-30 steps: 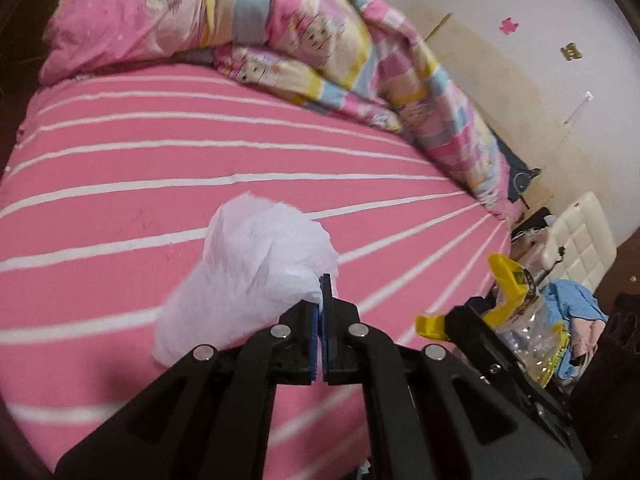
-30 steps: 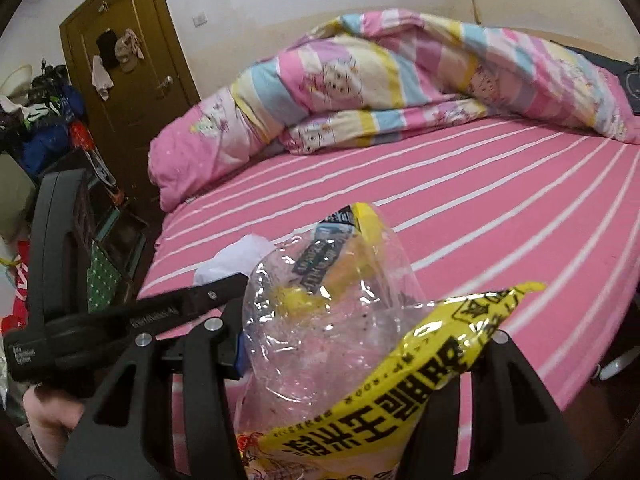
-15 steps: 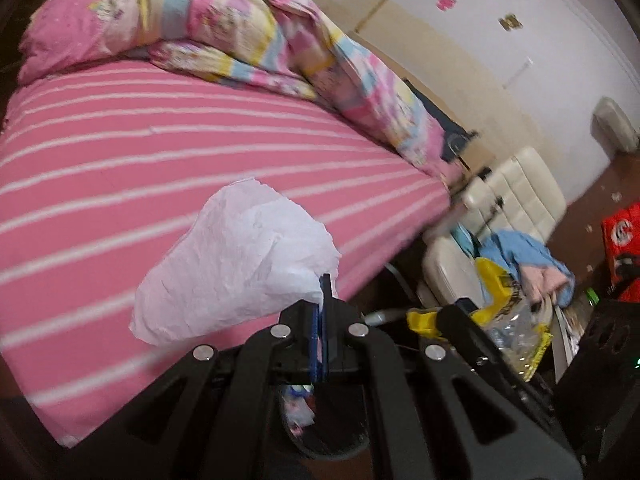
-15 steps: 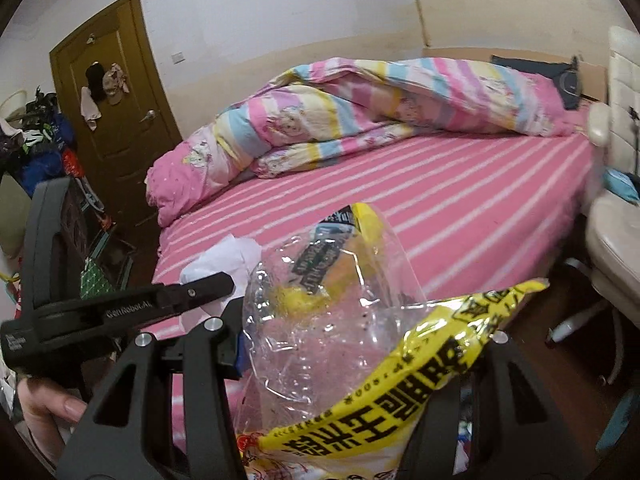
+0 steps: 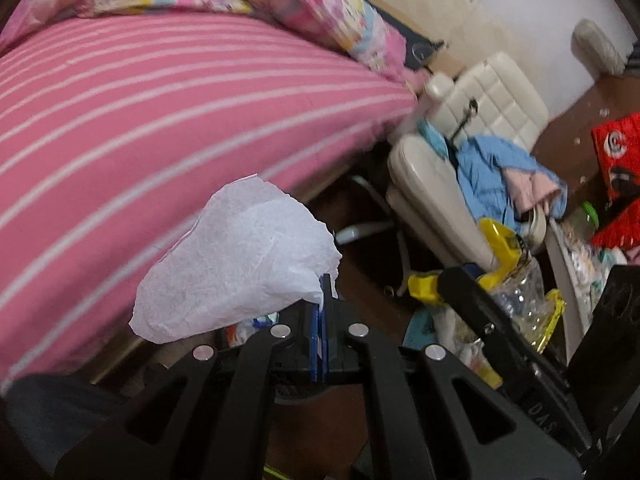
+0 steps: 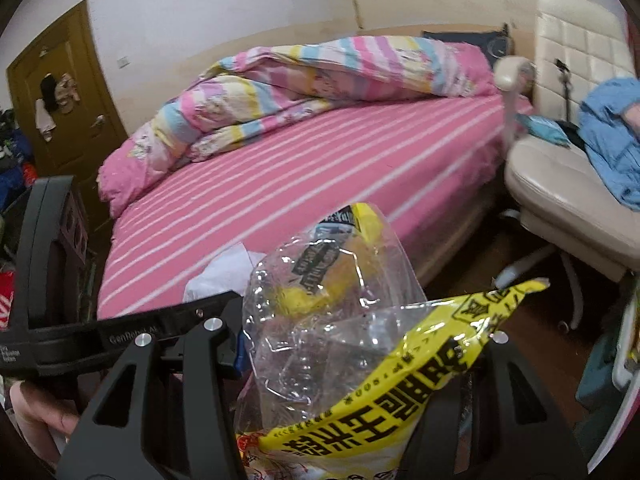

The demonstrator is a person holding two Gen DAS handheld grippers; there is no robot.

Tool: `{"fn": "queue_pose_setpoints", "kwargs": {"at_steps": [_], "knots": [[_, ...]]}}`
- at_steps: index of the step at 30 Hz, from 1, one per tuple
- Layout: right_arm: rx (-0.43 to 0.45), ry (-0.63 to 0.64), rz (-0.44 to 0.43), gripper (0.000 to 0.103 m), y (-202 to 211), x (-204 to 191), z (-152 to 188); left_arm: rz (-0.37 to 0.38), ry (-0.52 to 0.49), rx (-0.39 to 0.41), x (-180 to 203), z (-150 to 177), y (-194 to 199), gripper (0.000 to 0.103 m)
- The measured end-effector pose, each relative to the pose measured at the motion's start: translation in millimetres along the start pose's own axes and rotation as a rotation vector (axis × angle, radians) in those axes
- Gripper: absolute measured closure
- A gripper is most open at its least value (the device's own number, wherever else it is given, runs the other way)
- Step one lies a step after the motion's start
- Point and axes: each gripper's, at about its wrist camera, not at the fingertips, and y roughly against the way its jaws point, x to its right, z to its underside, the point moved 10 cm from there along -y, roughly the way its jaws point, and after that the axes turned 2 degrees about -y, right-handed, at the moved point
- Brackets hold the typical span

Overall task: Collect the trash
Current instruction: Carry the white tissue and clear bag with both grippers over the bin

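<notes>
Tongs: left tongs (image 5: 322, 292) pinching white tissue (image 5: 240, 264), right tongs (image 6: 360, 340) gripping crinkled yellow snack bag (image 6: 352, 360), both just beside the bed (image 5: 160, 100). Carrying step; next needs a bin.

Both views have swung rightward off the pink striped bed (image 5: 168, 92): the white tissue (image 5: 240, 264), earlier seen over the mattress, now hangs past its near edge over dark floor. The cream chair (image 6: 560, 176) with blue clothing (image 5: 488, 176) has come into view at right. The door (image 6: 60, 96) has slid farther left.
</notes>
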Motion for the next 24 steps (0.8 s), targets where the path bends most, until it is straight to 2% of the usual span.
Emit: {"fn": "queue_pose_setpoints", "kwargs": {"at_steps": [8, 12, 14, 17, 24], "knots": [[-0.096, -0.111, 0.046, 0.052, -21, 64, 48, 0.041, -0.057, -0.151, 21, 38, -56, 0.102], [-0.143, -0.162, 0.07, 0.052, -36, 87, 69, 0.01, -0.097, -0.255, 19, 52, -87, 0.102], [-0.163, -0.189, 0.078, 0.051, -43, 96, 78, -0.01, -0.083, -0.296, 13, 57, -102, 0.102], [-0.193, -0.244, 0.084, 0.051, -51, 111, 93, 0.012, -0.058, -0.355, 11, 66, -124, 0.102], [-0.264, -0.298, 0.113, 0.051, -72, 132, 120, -0.047, -0.079, -0.517, -4, 100, -175, 0.102]]}}
